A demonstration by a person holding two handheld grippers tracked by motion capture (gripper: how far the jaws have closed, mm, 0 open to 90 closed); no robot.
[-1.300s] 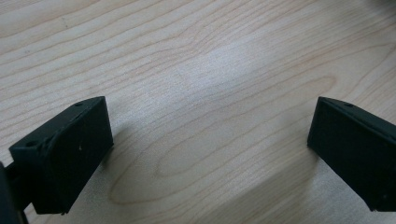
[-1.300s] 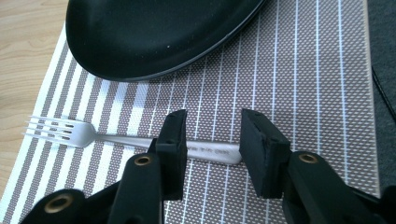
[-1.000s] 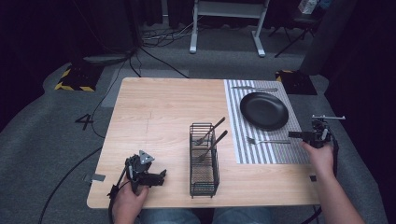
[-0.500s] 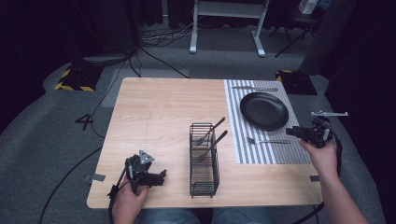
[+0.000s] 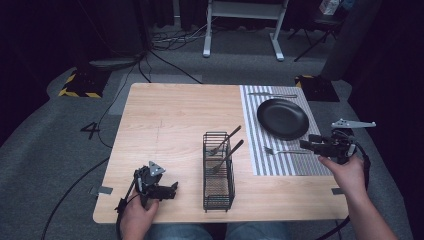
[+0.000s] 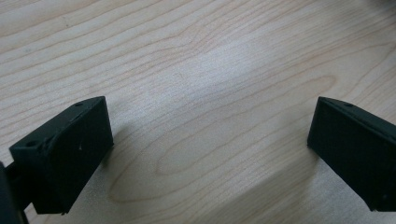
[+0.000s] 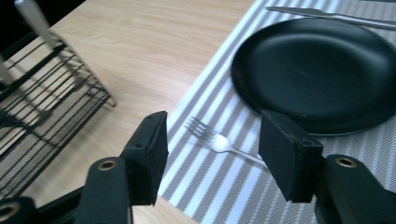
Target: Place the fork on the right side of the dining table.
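A silver fork lies on the striped placemat, just in front of the black plate. My right gripper hovers at the fork's handle end. In the right gripper view it is open, and the fork lies on the mat below the gap, apart from both jaws. A knife rests beyond the plate. My left gripper sits near the table's front left. In the left gripper view it is wide open over bare wood.
A black wire basket stands at the table's middle front, with two utensils leaning out of its far end. It is also at the left of the right gripper view. Bare wood spreads across the left half.
My right gripper has lifted slightly and edged left over the fork's handle. The fork stays on the mat. The left gripper has not moved.
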